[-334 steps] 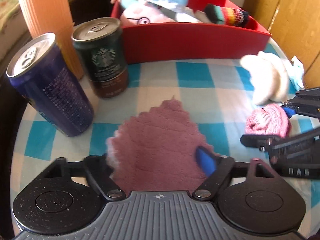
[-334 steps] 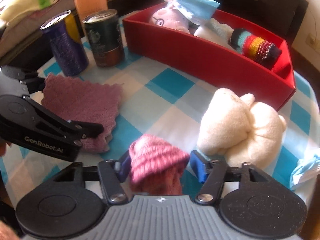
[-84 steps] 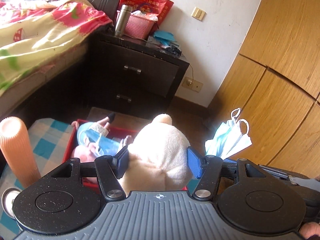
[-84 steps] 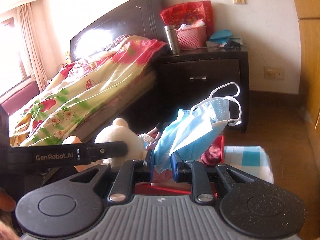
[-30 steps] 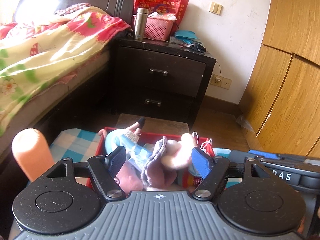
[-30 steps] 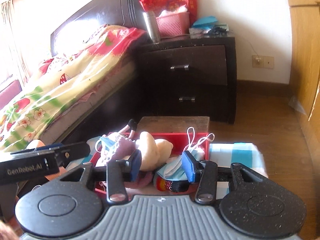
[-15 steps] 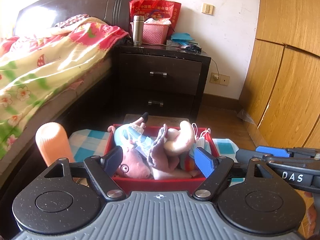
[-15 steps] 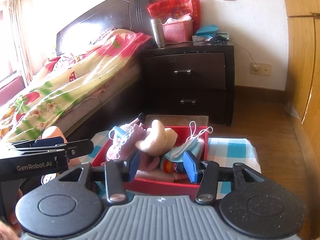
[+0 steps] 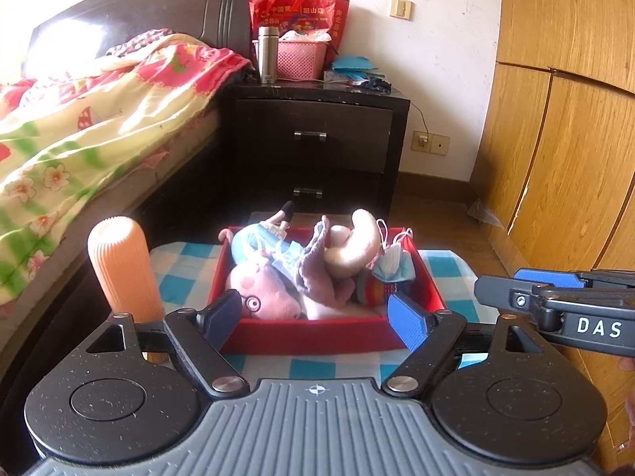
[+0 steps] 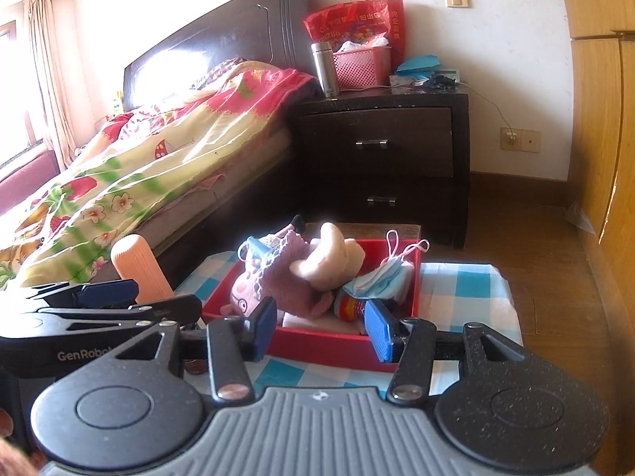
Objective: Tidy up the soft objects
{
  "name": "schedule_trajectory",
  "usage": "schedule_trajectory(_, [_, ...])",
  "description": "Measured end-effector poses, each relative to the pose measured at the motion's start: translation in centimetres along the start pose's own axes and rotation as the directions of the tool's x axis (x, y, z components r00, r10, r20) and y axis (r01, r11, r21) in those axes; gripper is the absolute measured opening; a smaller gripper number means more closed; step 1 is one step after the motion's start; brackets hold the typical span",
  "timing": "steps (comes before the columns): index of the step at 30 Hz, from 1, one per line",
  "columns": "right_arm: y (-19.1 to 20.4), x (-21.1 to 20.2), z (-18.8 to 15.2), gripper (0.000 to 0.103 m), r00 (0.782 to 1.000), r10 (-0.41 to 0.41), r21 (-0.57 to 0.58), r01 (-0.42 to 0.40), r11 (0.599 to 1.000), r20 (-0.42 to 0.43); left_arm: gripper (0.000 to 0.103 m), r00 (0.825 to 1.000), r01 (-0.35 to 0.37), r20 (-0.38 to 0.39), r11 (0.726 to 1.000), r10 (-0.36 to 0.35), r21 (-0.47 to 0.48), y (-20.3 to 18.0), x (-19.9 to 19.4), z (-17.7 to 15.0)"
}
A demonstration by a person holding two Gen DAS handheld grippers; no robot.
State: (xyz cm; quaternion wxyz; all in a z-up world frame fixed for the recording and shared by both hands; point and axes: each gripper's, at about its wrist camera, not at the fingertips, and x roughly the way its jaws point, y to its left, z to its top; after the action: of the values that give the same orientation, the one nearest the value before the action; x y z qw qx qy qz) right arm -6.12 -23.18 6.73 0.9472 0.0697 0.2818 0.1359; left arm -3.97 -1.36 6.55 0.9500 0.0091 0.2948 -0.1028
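Red cardboard walls of the box hold every soft thing in view: the pink pig plush at the left, the mauve cloth draped over it, the cream plush on top, the blue face mask by the right wall and a striped knit piece low at the front. The box stands on the blue-checked surface, with the orange ribbed cylinder upright just to its left. Both tongs are released and carry nothing: the left tongs hang spread wide before the near wall, and the right tongs are parted likewise at the near right corner. Judging by how things lie, the gathering looks done and the step in hand is to draw clear. To do it well, back both tools away level and straight, without catching the mask's ear loops, which stick up above the rim, and without nudging the near wall. The cream plush sits high and loose on the heap; if it looks ready to roll out, a light press down into the middle would settle it.
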Motion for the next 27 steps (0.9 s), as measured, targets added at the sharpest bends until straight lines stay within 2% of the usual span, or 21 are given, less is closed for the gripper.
schedule_trajectory(10, [0.6,-1.4,-1.2,0.032,0.999,-0.030,-0.032,0.031,0.999,0.023,0.080,1.000,0.015,-0.010,1.000,-0.015,-0.002,-0.2,-0.7,-1.1])
schedule_trajectory(27, [1.5,-1.8,-1.9,0.033,0.998,-0.035,-0.037,0.036,0.999,0.042,0.081,1.000,0.007,-0.027,1.000,-0.007,-0.015,-0.3,-0.5,-1.4])
